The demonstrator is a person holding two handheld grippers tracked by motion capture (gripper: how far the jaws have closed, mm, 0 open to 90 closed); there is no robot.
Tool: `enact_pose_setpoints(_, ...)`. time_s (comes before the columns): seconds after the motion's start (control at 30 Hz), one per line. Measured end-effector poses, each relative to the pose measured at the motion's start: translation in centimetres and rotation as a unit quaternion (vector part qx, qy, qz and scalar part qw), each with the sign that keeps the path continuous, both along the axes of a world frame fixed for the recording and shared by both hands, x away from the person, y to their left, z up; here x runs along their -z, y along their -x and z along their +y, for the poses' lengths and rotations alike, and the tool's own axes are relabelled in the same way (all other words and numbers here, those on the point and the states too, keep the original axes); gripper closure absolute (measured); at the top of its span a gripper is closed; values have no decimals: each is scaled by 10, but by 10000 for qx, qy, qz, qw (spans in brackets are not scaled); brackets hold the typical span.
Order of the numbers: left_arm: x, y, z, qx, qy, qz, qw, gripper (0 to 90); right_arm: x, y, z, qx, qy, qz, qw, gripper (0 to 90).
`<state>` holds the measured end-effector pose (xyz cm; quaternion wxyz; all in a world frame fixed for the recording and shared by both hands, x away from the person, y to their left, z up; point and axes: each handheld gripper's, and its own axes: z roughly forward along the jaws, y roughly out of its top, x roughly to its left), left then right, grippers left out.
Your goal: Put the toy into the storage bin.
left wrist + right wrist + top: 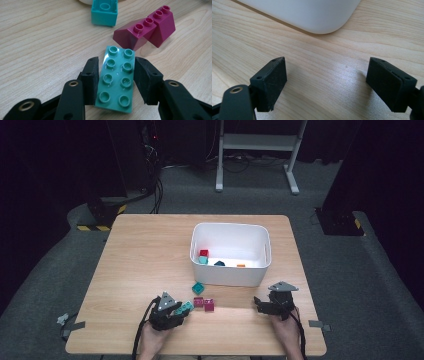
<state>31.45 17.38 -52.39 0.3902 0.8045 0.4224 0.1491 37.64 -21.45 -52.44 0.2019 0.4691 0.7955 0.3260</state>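
Teal eight-stud brick (117,79) lies lengthwise between the left tool's (116,81) pads, which close on its long sides; the right tool (327,82) gapes empty, farther off.

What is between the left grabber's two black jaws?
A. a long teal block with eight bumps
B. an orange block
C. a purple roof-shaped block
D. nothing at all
A: in the left gripper view the left gripper has its pads on both long sides of the teal eight-stud block.
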Motion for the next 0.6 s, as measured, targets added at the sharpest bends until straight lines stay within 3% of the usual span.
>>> enact_pose_setpoints(0.43, -1, -1, 1, -71, -66, -14, 10000, 585, 0, 0, 0, 0, -1, 2, 10000, 165)
enact_pose_setpoints(0.6, -1, -2, 2, -122, 32, 49, 9999, 587, 0, 0, 0, 1, -1, 0, 10000, 165)
